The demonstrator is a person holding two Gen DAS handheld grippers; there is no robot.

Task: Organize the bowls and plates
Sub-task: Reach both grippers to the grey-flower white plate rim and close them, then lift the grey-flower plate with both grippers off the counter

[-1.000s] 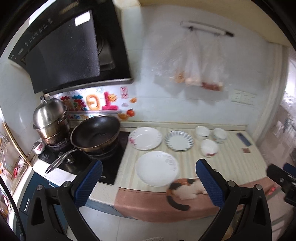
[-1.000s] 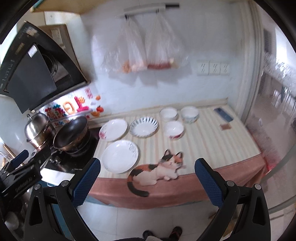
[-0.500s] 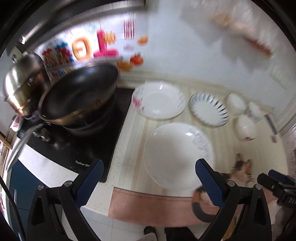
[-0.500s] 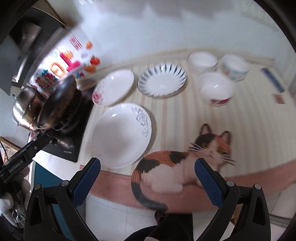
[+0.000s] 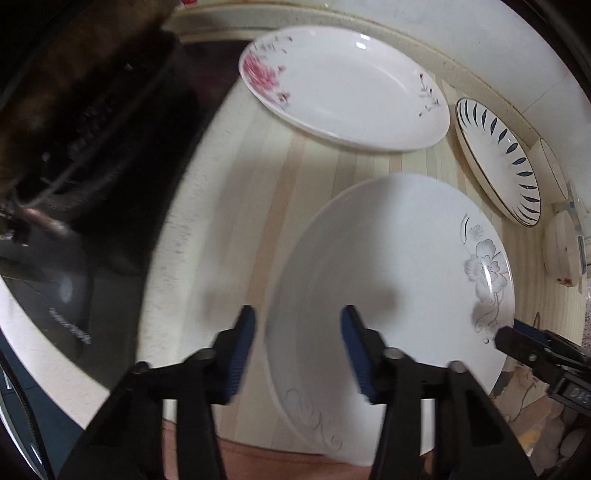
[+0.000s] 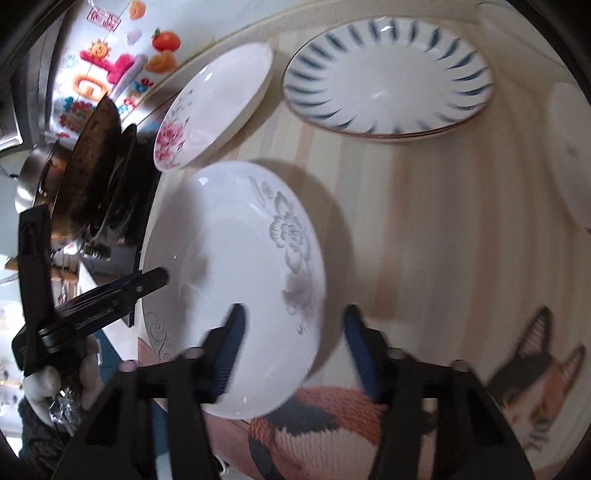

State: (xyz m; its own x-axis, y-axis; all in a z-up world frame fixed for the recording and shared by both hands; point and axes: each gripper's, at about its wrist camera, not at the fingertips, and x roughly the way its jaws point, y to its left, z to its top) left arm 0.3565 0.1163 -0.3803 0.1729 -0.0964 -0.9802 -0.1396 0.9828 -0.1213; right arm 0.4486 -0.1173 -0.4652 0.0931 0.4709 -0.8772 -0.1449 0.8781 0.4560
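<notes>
**Both grippers at the rims of the big white plate**

The large white plate with a grey flower print lies flat on the striped counter, near its front edge. The left gripper has its blue-padded fingers spread apart, one finger outside the plate's left rim and the other over the plate's inside; nothing is clamped. The right gripper is likewise spread, its left finger over the plate's inside and its right finger past the plate's right rim, over the counter.

Beyond the left gripper, farther along the counter, sits a plate with a pink flower, and to its right a plate with blue dashes around its rim. At the far right of that view are pale bowls, seen edge-on.

To the left of the left gripper lies a black stovetop. In the right wrist view a dark pan stands on it, with a steel pot behind. The white wall carries colourful stickers. A cat picture marks the cloth at the counter's near edge.
</notes>
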